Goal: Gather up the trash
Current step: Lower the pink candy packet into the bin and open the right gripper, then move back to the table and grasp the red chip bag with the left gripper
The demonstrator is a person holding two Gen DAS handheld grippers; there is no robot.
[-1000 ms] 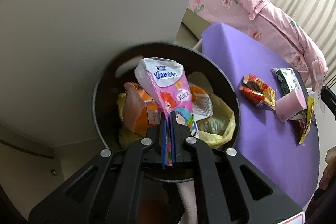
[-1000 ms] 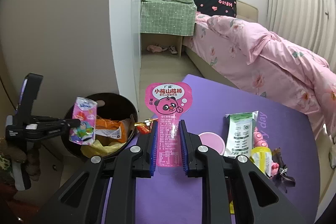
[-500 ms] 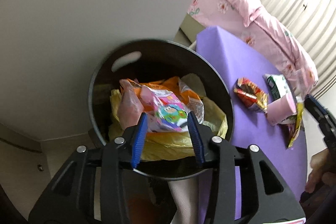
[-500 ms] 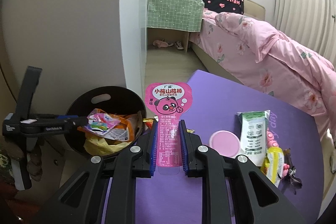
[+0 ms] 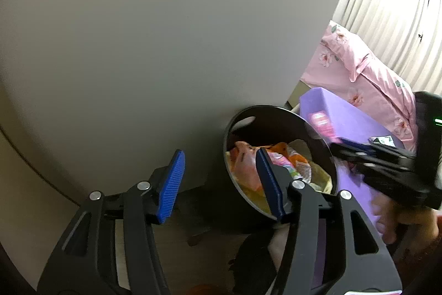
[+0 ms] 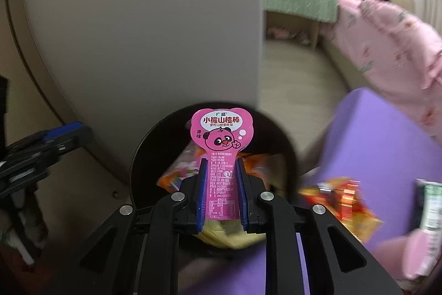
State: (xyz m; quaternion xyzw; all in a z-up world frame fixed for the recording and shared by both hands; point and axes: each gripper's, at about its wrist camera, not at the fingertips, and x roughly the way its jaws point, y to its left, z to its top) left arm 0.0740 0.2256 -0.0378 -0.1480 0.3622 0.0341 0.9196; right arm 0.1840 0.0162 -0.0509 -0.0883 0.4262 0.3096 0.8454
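left gripper is opening, empty, beside the round black trash bin; right gripper clamps a pink panda-printed snack wrapper.

Glossy pink printed wrapper, shiny black bin, crinkly foil packet, matt purple mat

the bin stands on the floor against the wall, just beside the surface that lies at its 3 o'clock. wrappers lie piled inside the bin. on the surface, a foil packet lies near the bin-side edge, a pouch at its 3 o'clock. the bed lies beyond the surface at 1 o'clock.
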